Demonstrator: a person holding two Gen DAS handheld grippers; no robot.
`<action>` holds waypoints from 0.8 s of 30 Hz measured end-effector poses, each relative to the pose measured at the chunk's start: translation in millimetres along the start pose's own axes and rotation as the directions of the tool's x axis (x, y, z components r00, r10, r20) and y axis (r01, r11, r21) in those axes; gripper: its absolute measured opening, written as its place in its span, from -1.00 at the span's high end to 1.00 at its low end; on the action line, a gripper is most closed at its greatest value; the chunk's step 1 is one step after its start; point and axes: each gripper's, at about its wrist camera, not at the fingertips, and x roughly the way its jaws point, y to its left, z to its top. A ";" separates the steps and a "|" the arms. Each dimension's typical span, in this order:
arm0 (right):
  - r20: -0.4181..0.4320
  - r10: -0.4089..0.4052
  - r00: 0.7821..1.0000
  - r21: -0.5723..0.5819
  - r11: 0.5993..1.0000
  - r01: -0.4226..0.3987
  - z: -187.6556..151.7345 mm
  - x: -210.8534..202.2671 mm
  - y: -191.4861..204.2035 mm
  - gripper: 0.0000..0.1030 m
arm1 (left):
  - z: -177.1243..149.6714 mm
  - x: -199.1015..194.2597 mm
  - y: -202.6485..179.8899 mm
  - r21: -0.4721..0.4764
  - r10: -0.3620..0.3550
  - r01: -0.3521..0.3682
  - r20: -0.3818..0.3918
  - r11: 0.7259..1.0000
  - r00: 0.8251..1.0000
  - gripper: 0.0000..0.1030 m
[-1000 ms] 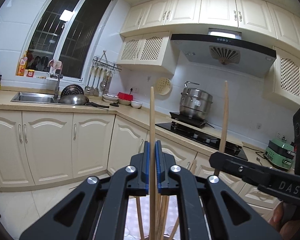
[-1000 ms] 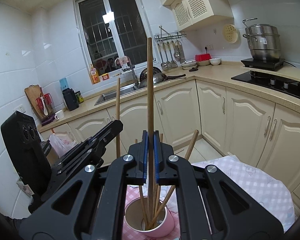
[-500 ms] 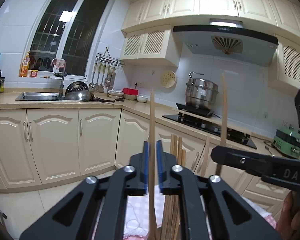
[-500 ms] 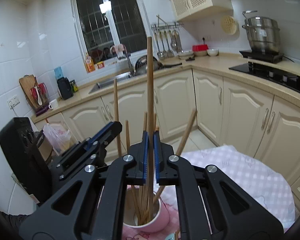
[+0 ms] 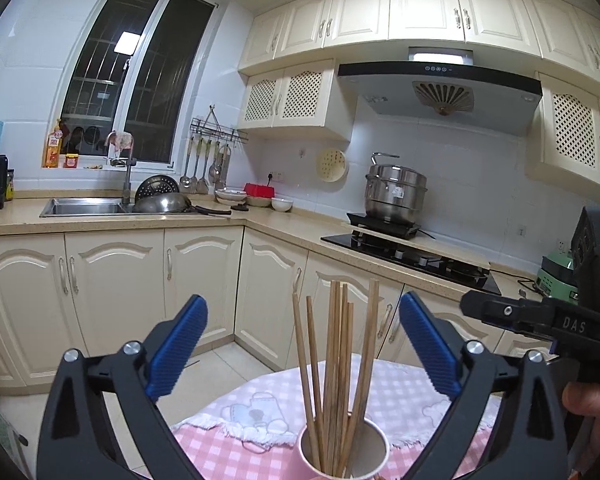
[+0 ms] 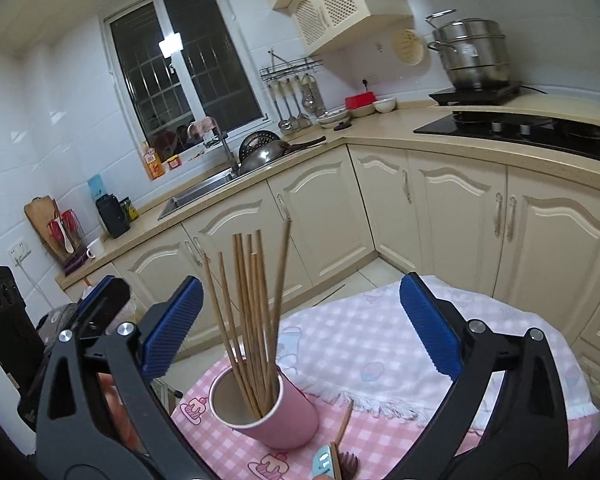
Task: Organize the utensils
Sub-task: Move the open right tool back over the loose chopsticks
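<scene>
Your left gripper (image 5: 303, 354) stands spread wide with nothing between its blue pads (image 5: 177, 350); the bundle of wooden chopsticks (image 5: 336, 368) rises in the open gap, clear of both pads. They stand in the pink cup (image 5: 342, 454) at 6 o'clock in the left wrist view, leaning a little apart at the tips. The cup sits on the surface, on a pink checked tablecloth (image 5: 228, 452), with a white towel (image 5: 260, 408) lying just behind it towards 12 o'clock. At 3 o'clock the black body of your right gripper (image 5: 540, 316) reaches in, well apart from the chopsticks.

In the right wrist view that gripper (image 6: 300, 320) is also fully open and holds nothing. The cup (image 6: 276, 412) stands nearer its left pad (image 6: 172, 324), chopsticks (image 6: 252, 312) fanning up at 11 o'clock; open cloth lies towards the right pad. At 6 o'clock, beside the cup's base, a wooden handle (image 6: 344, 420) and a light blue utensil (image 6: 324, 460) lie on the cloth. The surface's far edge curves at 1 o'clock, with floor and cream cabinets (image 6: 452, 216) beyond.
</scene>
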 end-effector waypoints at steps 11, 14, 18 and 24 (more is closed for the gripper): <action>-0.089 -0.043 0.995 0.018 0.999 0.045 -21.0 -21.1 -26.1 -0.88 | -6.3 -22.6 -8.7 0.036 0.011 -0.008 -0.082 0.999 0.997 -0.85; -0.122 -0.053 0.991 0.029 0.998 0.057 -29.3 -24.3 -34.0 -0.88 | -13.4 -24.8 -12.2 0.054 0.014 -0.008 -0.113 0.999 0.993 -0.85; -0.173 -0.065 0.983 0.031 0.997 0.071 -40.3 -25.9 -40.5 -0.88 | -21.9 -26.0 -13.9 0.068 0.017 -0.007 -0.149 0.998 0.989 -0.85; -0.246 -0.073 0.966 0.008 0.997 0.078 -56.1 -26.3 -40.7 -0.88 | -31.8 -29.3 -17.1 0.072 0.014 0.000 -0.199 0.997 0.980 -0.85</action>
